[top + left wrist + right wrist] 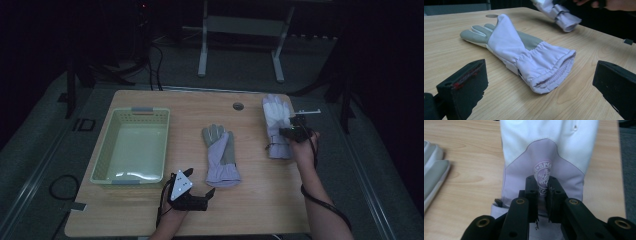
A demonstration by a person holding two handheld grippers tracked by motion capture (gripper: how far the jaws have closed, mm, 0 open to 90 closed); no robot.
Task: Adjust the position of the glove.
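Right tongs point(543, 195) | pinching fabric fold | white glove point(549, 152) back

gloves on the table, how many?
2. One glove lies flat mid-table, right of the basket. The other glove is near the right edge, pinched by the right gripper. None seen in the basket.

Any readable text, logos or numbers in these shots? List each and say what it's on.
"SPO": start of a word in a round white emblem with a snowflake, on the glove pinched in the right gripper; the rest is folded into the pinched cloth and unreadable.
Lower arc of that emblem: lettering too creased to read.
Other glove, basket, table: no text readable.
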